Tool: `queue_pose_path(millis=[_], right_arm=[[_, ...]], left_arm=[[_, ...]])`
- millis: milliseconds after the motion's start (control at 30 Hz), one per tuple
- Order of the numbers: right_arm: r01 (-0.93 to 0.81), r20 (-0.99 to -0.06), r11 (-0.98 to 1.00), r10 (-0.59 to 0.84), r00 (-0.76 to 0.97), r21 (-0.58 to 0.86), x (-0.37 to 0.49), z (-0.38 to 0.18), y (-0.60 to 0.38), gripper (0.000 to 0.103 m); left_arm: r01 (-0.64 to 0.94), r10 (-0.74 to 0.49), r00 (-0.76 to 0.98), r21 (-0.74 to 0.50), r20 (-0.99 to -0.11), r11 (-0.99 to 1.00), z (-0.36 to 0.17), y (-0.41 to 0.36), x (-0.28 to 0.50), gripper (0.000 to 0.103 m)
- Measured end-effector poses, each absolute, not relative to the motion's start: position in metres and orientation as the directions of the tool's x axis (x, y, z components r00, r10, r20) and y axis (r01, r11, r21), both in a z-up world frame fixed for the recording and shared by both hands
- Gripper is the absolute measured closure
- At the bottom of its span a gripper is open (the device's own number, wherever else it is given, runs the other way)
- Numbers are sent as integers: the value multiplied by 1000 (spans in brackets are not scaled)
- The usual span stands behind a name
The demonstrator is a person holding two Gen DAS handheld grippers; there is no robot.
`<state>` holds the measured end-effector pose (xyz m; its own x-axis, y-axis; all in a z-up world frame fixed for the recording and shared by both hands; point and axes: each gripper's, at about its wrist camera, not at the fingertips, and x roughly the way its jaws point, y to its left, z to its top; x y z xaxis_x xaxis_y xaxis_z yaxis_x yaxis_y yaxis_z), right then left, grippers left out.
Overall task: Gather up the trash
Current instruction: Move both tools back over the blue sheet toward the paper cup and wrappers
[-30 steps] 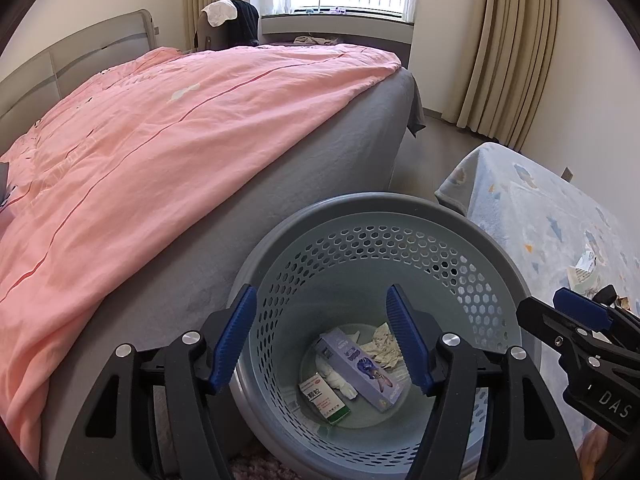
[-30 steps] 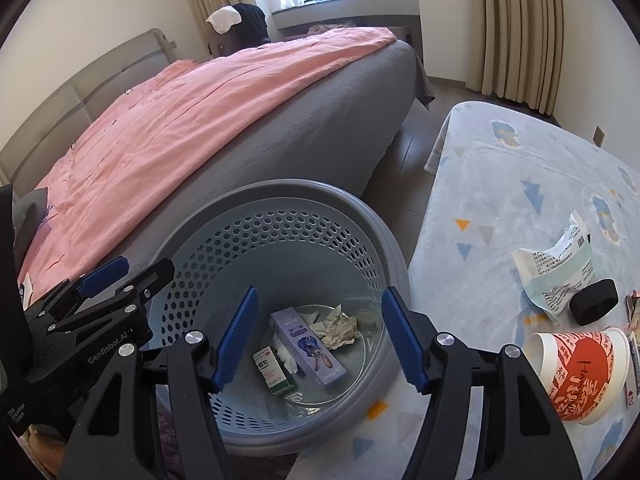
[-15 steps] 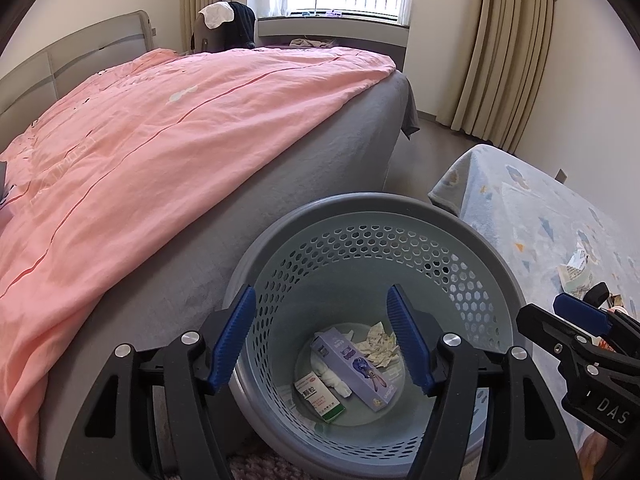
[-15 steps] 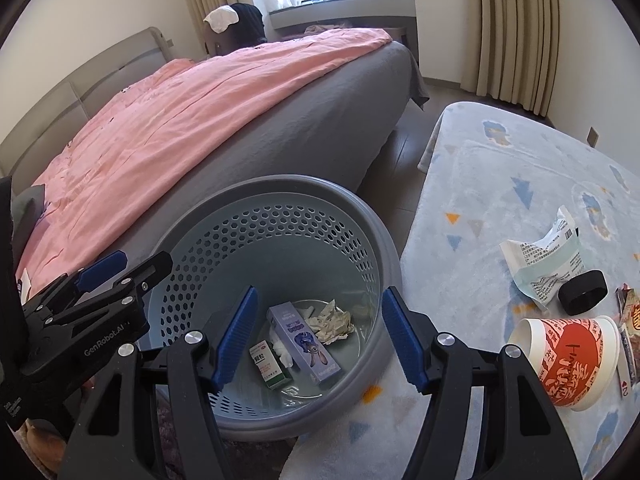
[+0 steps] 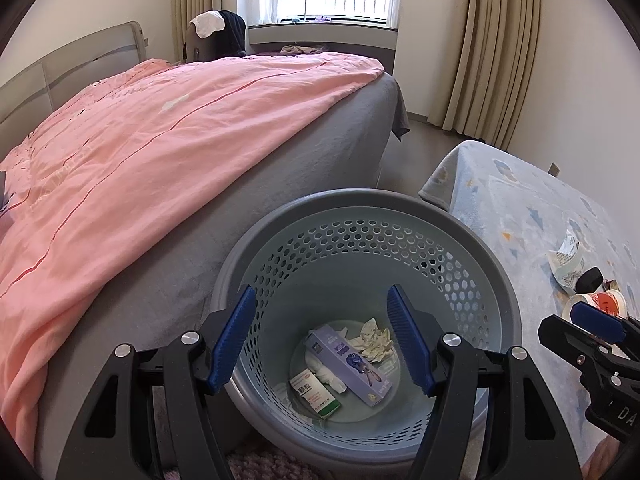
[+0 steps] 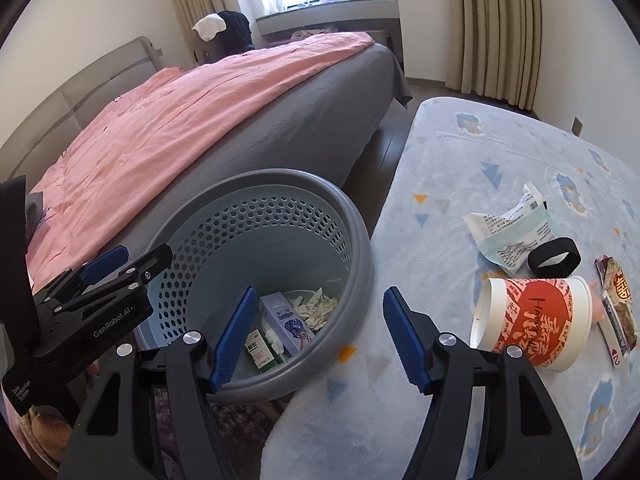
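Bed [image 6: 192, 120] along the left; rug [image 6: 460, 168] to the right. Bin [image 5: 508, 296] at the rug's left edge holds boxes and tissue. Cup [image 6: 536, 320] lies on its side at the rug's right edge, long axis crosswise, right of the right gripper [image 6: 320, 336], which is nearer. Both grippers, the left gripper [image 5: 322, 338] too, gape empty. Only the right view shows the cup whole.

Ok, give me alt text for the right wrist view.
The open right gripper hangs over a grey basket holding small boxes and crumpled paper. A tipped paper cup and wrappers lie on the blue rug beside a pink-covered bed.
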<state>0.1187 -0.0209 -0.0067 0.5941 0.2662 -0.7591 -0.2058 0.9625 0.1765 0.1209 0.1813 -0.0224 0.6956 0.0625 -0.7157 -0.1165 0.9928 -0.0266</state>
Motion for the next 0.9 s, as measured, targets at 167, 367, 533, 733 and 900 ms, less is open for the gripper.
queue_pose_path(millis=[167, 367, 533, 733, 900], right_arm=[[-189, -772, 969, 243, 588, 161, 107, -10, -34, 38], [-148, -782, 978, 209, 587, 150, 88, -15, -58, 38], [-107, -792, 985, 175, 585, 138, 71, -18, -81, 38], [-54, -800, 988, 146, 581, 141, 50, -24, -110, 38], [-11, -802, 990, 122, 585, 142, 34, -24, -134, 38]], left_arm=[[-91, 51, 704, -19, -709, 996, -22, 170, 112, 38], [-65, 29, 702, -24, -712, 998, -25, 154, 97, 38], [-43, 24, 714, -10, -700, 999, -21, 138, 83, 38], [0, -8, 718, -11, -696, 1000, -17, 115, 66, 38], [50, -47, 710, -16, -703, 999, -16, 92, 54, 38]])
